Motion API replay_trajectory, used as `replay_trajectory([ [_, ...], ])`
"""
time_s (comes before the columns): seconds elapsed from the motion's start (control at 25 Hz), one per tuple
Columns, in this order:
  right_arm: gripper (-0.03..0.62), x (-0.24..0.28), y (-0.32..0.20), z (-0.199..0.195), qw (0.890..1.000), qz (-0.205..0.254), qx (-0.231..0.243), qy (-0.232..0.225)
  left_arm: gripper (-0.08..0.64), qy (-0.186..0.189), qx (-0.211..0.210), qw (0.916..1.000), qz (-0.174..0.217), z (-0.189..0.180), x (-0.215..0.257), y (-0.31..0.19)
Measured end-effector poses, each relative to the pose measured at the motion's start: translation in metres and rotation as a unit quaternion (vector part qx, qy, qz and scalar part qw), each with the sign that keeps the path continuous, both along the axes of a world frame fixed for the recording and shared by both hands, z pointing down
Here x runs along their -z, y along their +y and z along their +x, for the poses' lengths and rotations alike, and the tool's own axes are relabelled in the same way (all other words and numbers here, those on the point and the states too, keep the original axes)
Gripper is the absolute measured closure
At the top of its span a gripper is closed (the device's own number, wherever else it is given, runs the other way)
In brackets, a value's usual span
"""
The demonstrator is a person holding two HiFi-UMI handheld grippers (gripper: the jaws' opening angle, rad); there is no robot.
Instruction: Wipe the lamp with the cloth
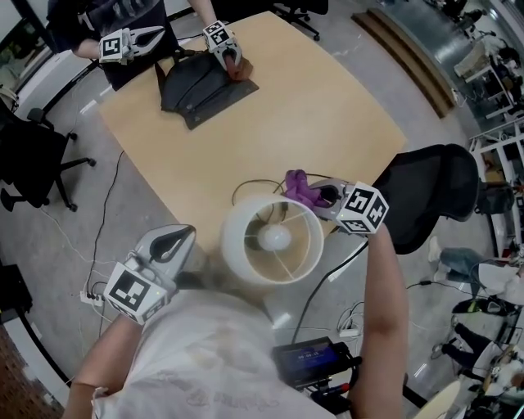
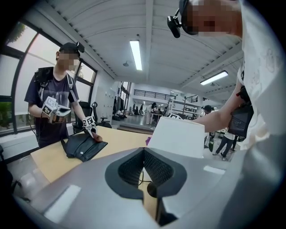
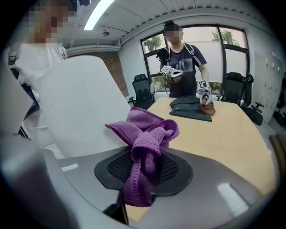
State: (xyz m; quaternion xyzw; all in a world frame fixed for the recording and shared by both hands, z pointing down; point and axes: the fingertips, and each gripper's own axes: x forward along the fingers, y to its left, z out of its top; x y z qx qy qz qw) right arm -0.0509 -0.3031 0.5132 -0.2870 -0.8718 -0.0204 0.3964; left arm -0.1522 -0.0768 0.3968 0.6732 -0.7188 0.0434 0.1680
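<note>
I see the lamp (image 1: 273,240) at the table's 6 o'clock edge, right below my head camera. It has a cream drum shade with a round white bulb at its centre. Its long axis stands upright, with the open top facing straight up.

My right gripper (image 1: 321,196) is clamped on a bunched purple cloth (image 1: 301,190) at the shade's 1 o'clock, just beside the rim. I cannot tell whether the cloth touches it.

My left gripper (image 1: 190,231) sits at the shade's 9 o'clock with its jaws together and nothing between them.

The table (image 1: 327,114) is pale wood, standing on a grey floor. At its 11 o'clock another person (image 1: 123,24) presses a gripper onto a dark bag (image 1: 196,86). A black office chair (image 1: 434,192) stands at 3 o'clock, and tall windows line the far wall.
</note>
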Motion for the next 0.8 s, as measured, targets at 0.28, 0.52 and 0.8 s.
replay_trajectory([
  [0.28, 0.454, 0.003, -0.022, -0.001, 0.999, 0.029, -0.038, -0.018, 0.558, -0.004, -0.005, 1.0000, 0.000, 0.004, -0.003, 0.004],
  [0.52, 0.455, 0.145, -0.013, -0.022, 0.989, -0.037, -0.004, -0.144, 0.558, 0.000, -0.004, 1.0000, 0.006, 0.002, 0.002, 0.004],
  [0.8, 0.457, 0.195, 0.047, -0.033, 0.978, -0.086, 0.134, -0.132, 0.558, -0.005, -0.001, 0.9999, 0.014, -0.003, 0.006, 0.002],
])
